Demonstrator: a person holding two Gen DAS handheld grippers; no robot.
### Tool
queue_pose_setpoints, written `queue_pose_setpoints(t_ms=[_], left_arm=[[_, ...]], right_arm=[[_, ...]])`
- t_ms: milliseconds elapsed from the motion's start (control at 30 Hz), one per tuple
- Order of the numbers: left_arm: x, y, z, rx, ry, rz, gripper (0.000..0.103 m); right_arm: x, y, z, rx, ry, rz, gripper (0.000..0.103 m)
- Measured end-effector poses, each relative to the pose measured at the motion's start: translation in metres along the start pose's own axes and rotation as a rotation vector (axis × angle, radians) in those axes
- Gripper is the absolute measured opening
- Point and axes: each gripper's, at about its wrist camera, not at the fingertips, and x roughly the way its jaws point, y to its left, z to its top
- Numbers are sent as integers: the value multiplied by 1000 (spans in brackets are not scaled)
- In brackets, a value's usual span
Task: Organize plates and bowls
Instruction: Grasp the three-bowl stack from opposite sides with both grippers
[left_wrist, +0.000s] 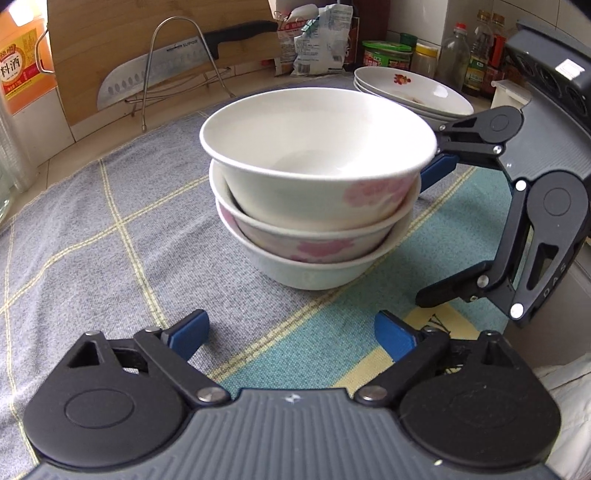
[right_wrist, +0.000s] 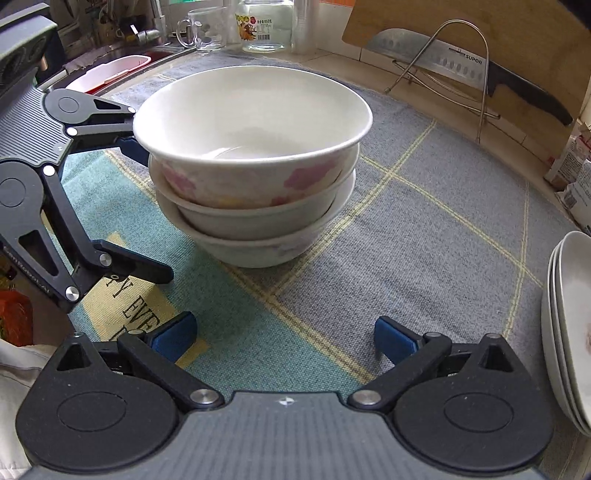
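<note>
Looking along our left tongs (left_wrist: 291, 334), we see three bowls (left_wrist: 314, 184) stacked one inside the other, all with their open mouths facing up. The stack stands straight up on a checked cloth (left_wrist: 110, 229) on the table. The bowls are white with pink flowers on their sides, and the top one sits a little crooked in the one below.

Our left tongs are wide apart and hold nothing, just in front of the stack. Our right tongs (right_wrist: 284, 338) are wide apart too, on the other side of the stack, and also hold nothing.

A pile of plates (left_wrist: 413, 92) sits behind the bowls, and the top plate has a red picture in it. In the right view this pile is at the right edge.

A big knife (left_wrist: 177, 62) leans in a wire rack (left_wrist: 173, 55), and its blade reads "SUPOR". The cloth shows the letters "EVE" (right_wrist: 135, 314) on a yellow patch.
</note>
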Motion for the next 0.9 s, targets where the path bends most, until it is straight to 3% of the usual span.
queue_pose_setpoints(t_ms=[333,733,900], left_arm=[[3,10,-5,99,-79,-69,103],[11,25,2,229,-107,-188,102],[10,31,7,285,-106,-211,100]], right_arm=[[-2,-1,-6,5,-52,-5,103],[9,1,15,-22,-7,9,103],[12,1,27,-97,-3,23,103]])
